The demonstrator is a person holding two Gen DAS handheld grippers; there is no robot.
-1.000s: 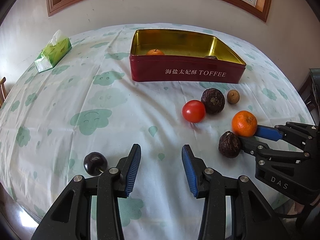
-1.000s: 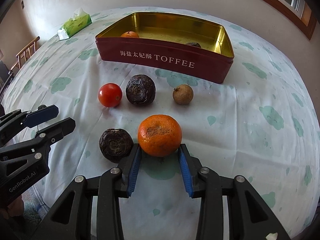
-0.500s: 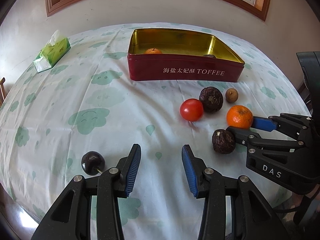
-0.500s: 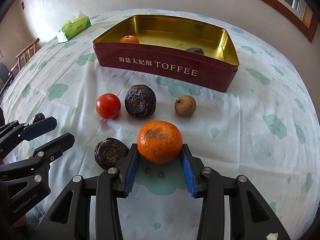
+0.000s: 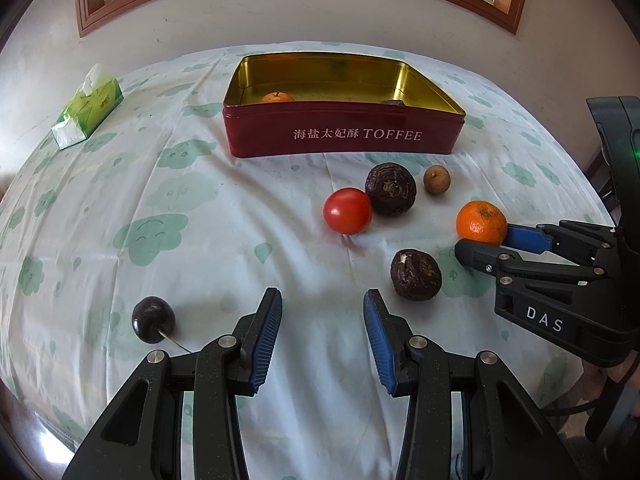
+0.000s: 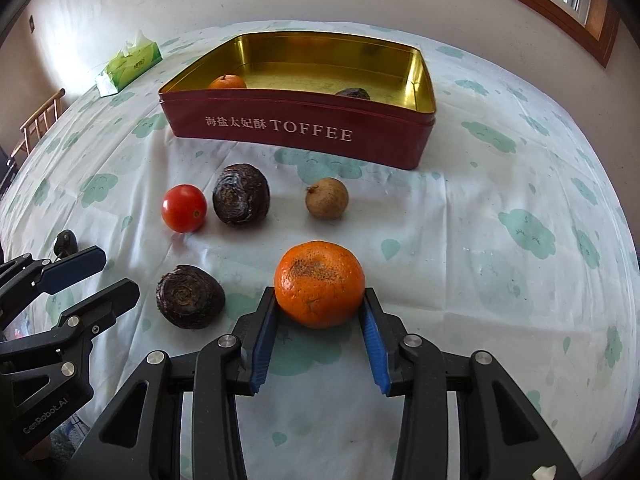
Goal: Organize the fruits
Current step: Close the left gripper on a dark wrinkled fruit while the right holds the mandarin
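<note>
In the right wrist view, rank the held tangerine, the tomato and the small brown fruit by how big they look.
1. Tangerine, though it is nearest the camera.
2. Tomato.
3. Brown fruit, close to the tomato.

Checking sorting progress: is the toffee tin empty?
Not empty. The toffee tin holds a small orange at one end and a dark fruit at the other.

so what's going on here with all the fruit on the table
Someone is sorting fruit into the red toffee tin with two handheld grippers. The right gripper is clamped on a mandarin, apparently lifted just off the tablecloth. The left gripper is open and holds nothing, with a dark cherry beside it. A tomato, two wrinkled dark fruits and a small brown one are outside the tin; another mandarin and a dark fruit are inside.
</note>
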